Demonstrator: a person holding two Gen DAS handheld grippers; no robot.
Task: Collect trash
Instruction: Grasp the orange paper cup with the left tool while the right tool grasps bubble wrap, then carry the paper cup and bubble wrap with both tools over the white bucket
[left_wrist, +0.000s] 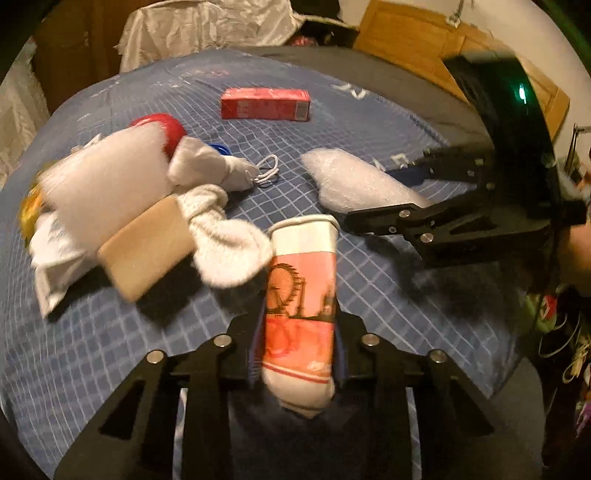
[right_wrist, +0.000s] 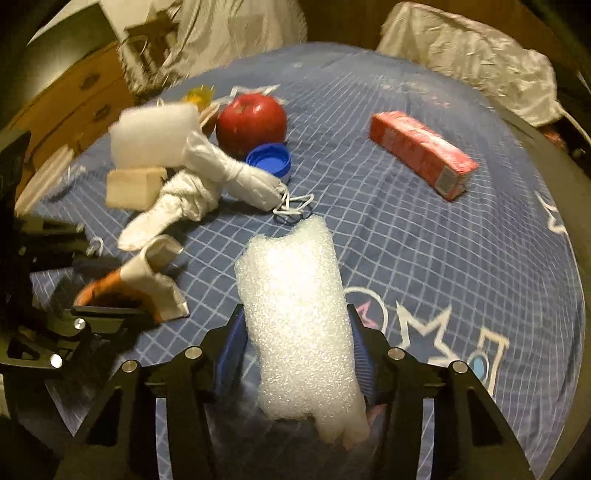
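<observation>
Clutter pile (right_wrist: 177, 177) blocks left; bedspread (right_wrist: 424, 258) open right.

Two close, downward views; shared bedspread (left_wrist: 369, 122)

A bed (right_wrist: 443, 258) under a blue checked cover fills the dim, warm-lit room. Beyond its far edge hangs crumpled white sheeting (left_wrist: 207, 29); a wooden dresser (right_wrist: 74, 99) stands alongside.

Bedspread (right_wrist: 443, 229): blue, white grid lines, white stars and letters. Paper cup (left_wrist: 301, 295): white rim, pink-orange band printed with a dark ferris wheel and skyline; foam wrap (right_wrist: 299, 332): white, pebbled; carton (right_wrist: 421, 155): red; apple (right_wrist: 251, 122): deep red. Bottle cap (right_wrist: 269, 158): blue; knotted cloth (right_wrist: 192, 199): white; block (left_wrist: 147, 247): tan; both tongs: black with blue pads (right_wrist: 231, 354).
</observation>
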